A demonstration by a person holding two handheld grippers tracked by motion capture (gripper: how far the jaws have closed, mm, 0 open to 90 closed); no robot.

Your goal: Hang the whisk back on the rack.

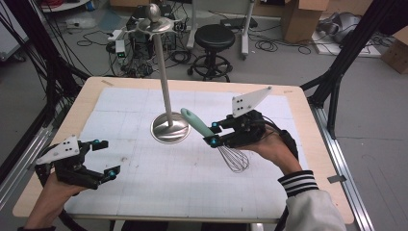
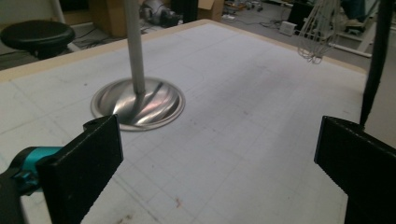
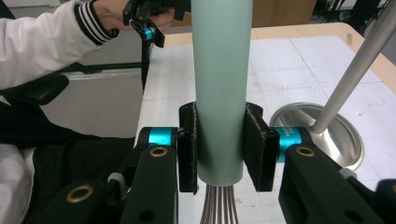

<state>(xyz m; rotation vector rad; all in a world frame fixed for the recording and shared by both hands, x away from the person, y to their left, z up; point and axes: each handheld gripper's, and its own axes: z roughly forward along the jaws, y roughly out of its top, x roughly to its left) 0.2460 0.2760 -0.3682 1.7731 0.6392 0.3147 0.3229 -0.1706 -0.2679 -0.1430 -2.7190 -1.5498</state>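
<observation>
The right gripper (image 1: 215, 134) clamps a whisk (image 1: 211, 137) by its mint handle, wires hanging toward the table (image 1: 298, 108), apparently clear of it. The steel stand (image 1: 168, 126) sits just beside. The left gripper (image 1: 106, 159) hovers open, well apart.

Lighting: even, soft, overhead; shadows on the table (image 1: 144, 192) faint. Glare: bright streaks on the steel stand base (image 2: 138, 103), ahead of the left gripper (image 2: 215, 154). Focus: that gripper's near black pads soft-edged; background beyond dim, slightly blurred. High view grainy, low resolution.
</observation>
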